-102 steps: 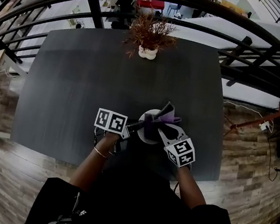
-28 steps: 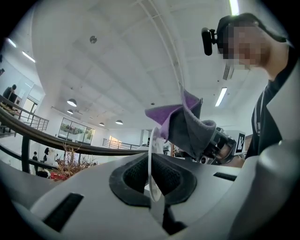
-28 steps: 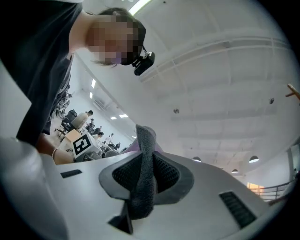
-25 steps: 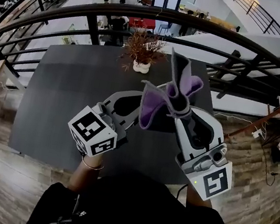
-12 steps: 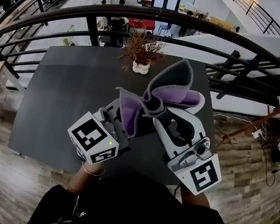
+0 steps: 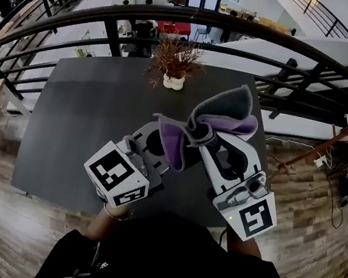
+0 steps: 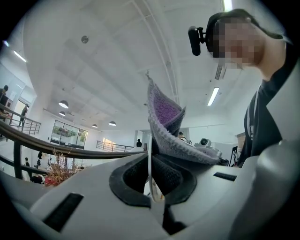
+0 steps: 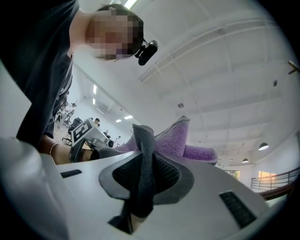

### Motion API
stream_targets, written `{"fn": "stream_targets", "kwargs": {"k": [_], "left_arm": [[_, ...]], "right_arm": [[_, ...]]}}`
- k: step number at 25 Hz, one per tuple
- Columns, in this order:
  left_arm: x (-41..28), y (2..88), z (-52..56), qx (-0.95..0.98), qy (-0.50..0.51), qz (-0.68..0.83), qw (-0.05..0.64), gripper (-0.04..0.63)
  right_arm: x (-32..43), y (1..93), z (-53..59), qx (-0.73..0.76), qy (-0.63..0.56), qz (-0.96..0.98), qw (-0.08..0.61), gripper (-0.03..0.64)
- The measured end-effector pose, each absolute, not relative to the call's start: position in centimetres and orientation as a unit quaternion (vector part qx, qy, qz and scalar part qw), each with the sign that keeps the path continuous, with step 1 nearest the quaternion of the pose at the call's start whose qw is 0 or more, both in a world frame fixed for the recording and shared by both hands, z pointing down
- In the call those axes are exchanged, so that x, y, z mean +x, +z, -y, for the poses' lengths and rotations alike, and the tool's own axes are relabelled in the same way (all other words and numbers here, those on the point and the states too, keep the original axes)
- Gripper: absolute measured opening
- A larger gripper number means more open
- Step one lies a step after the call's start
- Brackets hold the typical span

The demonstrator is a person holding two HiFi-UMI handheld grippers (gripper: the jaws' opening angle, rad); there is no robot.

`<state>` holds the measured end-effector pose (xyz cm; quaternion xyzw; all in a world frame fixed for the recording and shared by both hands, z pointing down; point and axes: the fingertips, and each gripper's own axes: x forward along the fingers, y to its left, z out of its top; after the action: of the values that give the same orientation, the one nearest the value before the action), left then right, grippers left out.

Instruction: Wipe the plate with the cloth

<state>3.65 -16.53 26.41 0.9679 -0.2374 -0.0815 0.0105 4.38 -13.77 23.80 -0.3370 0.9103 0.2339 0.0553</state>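
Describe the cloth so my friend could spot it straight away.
Start at the big dark table. Above its near side, the right gripper pinches the cloth. It is a floppy bundle, grey on one face and purple on the other, unlike the hard white plastic around it.

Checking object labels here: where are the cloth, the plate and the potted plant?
cloth (image 6: 225,107), head view, grey outer fold
plate (image 7: 150,168), left gripper view, thin white rim, edge-on
potted plant (image 6: 173,82), head view, white pot
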Motion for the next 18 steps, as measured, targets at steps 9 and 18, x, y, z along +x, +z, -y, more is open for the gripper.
{"fn": "stream_targets", "kwargs": {"k": [9, 18], "left_arm": [[3.3, 26.4, 16.6, 0.966, -0.081, 0.243, 0.012, 0.009], [3.2, 26.1, 16.2, 0.967, -0.083, 0.242, 0.011, 0.009]], "right_arm": [[6.3, 23.9, 14.6, -0.368, 0.225, -0.900, 0.057, 0.063], [8.0, 23.2, 14.8, -0.395, 0.221, -0.889, 0.067, 0.063]]}}
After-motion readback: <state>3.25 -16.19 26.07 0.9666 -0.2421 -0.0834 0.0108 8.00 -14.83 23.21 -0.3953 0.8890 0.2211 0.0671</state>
